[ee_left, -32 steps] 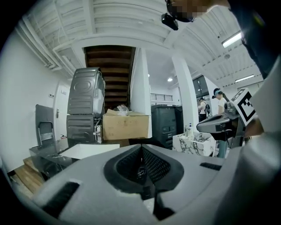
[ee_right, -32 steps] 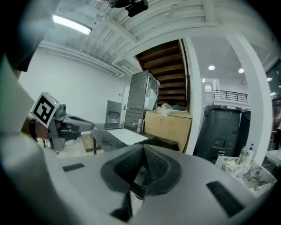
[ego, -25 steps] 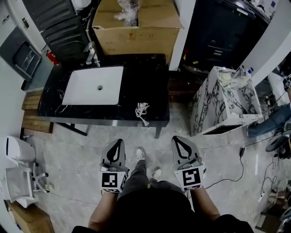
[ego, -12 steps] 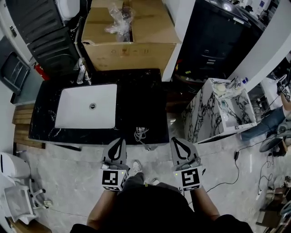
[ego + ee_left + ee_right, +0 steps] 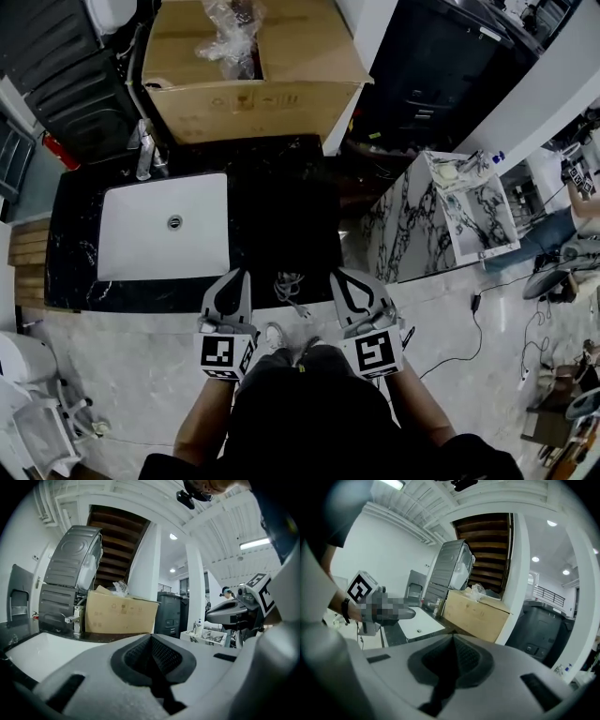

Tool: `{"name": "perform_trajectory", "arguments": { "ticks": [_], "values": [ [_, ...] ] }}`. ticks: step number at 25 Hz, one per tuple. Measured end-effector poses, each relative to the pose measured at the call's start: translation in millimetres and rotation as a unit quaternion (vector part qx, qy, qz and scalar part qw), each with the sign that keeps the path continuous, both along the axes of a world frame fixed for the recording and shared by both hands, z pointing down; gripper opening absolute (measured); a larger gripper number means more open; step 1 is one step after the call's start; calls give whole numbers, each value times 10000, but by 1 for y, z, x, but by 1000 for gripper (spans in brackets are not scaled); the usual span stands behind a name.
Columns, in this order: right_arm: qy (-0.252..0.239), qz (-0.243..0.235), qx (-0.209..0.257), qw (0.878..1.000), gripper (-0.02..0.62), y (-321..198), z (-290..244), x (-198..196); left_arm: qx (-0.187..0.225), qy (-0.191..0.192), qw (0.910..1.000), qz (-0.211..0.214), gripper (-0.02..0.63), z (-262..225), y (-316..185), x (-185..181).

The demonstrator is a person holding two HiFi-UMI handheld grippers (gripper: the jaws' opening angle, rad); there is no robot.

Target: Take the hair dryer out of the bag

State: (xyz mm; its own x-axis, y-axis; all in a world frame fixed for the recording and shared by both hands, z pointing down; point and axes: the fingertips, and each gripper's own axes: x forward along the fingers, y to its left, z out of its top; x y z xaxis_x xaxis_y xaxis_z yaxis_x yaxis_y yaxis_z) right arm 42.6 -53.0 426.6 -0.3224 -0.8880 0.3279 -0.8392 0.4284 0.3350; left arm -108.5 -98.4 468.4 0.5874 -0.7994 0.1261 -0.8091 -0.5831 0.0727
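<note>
At the front edge of the black counter (image 5: 281, 202), nearer than a second ago, the left gripper (image 5: 236, 277) and right gripper (image 5: 339, 277), both closed and empty, flank a whitish bundle (image 5: 289, 284). It is perhaps the bag, and no hair dryer is visible.

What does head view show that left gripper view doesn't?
Head view only: the small tangled white cord near the front edge of the black marble counter, the grey tiled floor and the person's light shoes.

Left gripper view only: the brown wooden stair underside, a lit ceiling strip light, and a close look at the left gripper, jaws shut with nothing between them.

Both: the brown cardboard box, the white rectangular sink and the right gripper.
</note>
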Motion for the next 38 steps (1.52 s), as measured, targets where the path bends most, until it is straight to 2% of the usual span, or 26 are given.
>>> {"name": "perform_trajectory", "arguments": {
  "ticks": [3,6,11,12,14,17,19,22,23,26,30,38],
  "values": [
    [52,-220,-83,9997,14,-9,10,-1,-128,-2,9999,7,20,7,-7,9],
    [228,-544,-353,9976,18,-16,27,-1,-65,-30,9999,-82,20,0,-13,18],
    [624,-1153,-910,9872,151,-17,73,-10,-94,-156,9995,-253,20,-1,-7,16],
    [713,-1255,-1009,9844,160,-18,81,-11,-117,-174,9994,-275,20,1,-6,14],
    [1057,-1474,-1269,9752,211,-22,100,-12,-186,-178,9992,-297,20,5,-5,11],
    [1938,-1776,-1636,9509,270,-27,134,-5,-286,-205,9990,-278,20,12,1,15],
    [2242,-1870,-1724,9407,270,-34,148,0,-351,-248,9988,-253,20,17,5,19],
    [2380,-1965,-1735,9352,266,-45,155,1,-507,-330,9981,-155,21,26,11,28],
    [2443,-1989,-1653,9346,229,-49,153,1,-559,-368,9977,-102,21,30,14,32],
    [2505,-1977,-1373,9377,41,-64,143,1,-725,-511,9960,130,21,42,23,46],
    [2141,-1912,-1320,9488,29,-79,126,-2,-763,-750,9930,504,21,53,26,72],
    [1536,-1783,-1080,9659,28,-93,96,-12,-936,-1010,9895,433,23,67,-1,94]
  ]
}}
